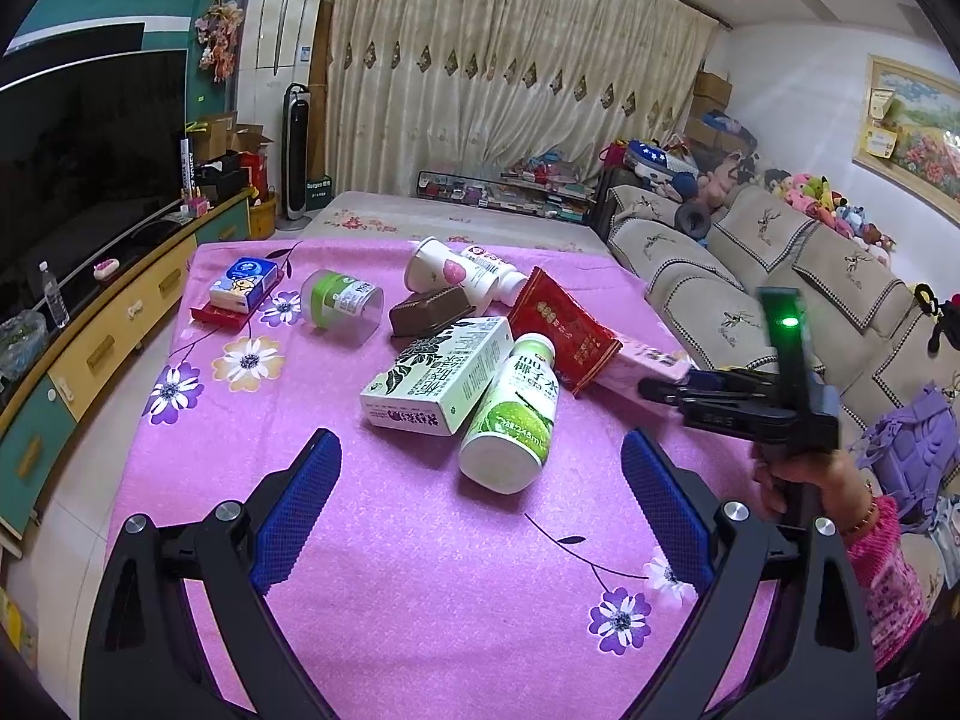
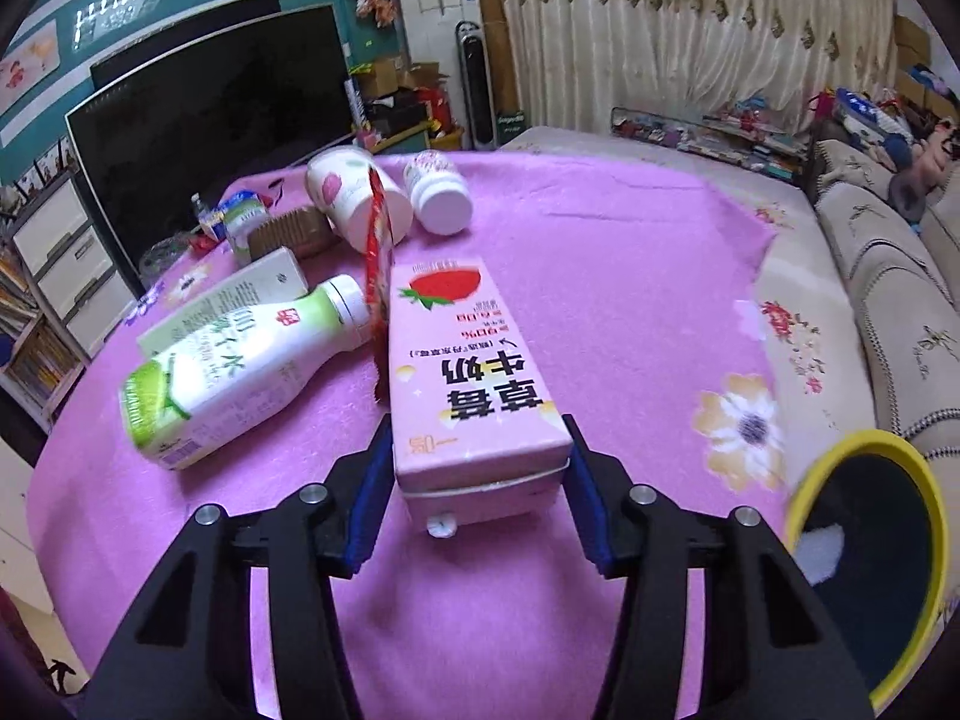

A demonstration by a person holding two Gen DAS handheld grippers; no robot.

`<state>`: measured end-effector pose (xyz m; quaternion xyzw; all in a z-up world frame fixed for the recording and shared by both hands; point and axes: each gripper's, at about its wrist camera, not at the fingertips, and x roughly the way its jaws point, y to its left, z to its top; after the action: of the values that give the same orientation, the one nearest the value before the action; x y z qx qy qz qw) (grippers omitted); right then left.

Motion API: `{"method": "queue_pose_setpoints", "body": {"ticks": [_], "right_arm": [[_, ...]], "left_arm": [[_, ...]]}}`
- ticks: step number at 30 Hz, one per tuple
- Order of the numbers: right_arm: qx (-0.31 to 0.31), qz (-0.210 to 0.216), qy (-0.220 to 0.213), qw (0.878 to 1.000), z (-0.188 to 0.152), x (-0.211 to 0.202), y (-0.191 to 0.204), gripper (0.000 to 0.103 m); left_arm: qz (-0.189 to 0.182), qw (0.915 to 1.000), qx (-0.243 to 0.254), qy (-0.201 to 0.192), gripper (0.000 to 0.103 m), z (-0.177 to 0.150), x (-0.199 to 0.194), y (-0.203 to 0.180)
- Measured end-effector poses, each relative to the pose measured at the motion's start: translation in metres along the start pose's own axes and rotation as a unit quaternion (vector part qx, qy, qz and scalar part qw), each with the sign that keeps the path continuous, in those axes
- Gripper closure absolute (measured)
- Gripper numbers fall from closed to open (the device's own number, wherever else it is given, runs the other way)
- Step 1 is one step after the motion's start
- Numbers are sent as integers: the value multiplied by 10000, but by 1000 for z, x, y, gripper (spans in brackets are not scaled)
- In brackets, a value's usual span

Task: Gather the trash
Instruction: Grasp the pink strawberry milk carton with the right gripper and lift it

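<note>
Tissue pack: soft blue-and-white pack at the far left of the table, resting on a flat red packet
Clear jar: see-through plastic with a green label, on its side, nothing visible inside
Brown tray: ribbed rectangular plastic, just behind the green-and-white carton, a printed card box lying flat
Left gripper: blue textured pads spread wide above the pink flowered cloth, holding nothing
Coconut bottle: smooth white-and-green plastic, capped, lying against the carton's right side
Paper cup: white with a pink flower, tipped over, beside a white capped bottle
Red snack bag: glossy foil, leaning over the pink carton
Strawberry milk carton: pink rectangular card box lying flat at the table's right side
Right gripper: both blue pads touch the carton's near end, clamped on it
Bin: round, yellow rim, dark liner, just off the table's right edge, a white scrap inside
</note>
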<state>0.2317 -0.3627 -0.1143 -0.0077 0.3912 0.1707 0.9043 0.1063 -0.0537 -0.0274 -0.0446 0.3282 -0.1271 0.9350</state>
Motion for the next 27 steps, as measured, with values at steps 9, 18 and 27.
{"method": "queue_pose_setpoints", "body": {"ticks": [9,18,27], "right_arm": [[239,-70,-506,9984,-16,-79,-3,54],[296,-202,-556,9978,-25,-103,-1,55],[355,-315,-555,9973,-18,-89,0,55]], "left_arm": [[-81,9999,54,-61,10,-3,-9,-7],[-126,9998,105,-123,10,-6,-17,-14],[-125,9998,94,-87,10,-8,-17,-15]]}}
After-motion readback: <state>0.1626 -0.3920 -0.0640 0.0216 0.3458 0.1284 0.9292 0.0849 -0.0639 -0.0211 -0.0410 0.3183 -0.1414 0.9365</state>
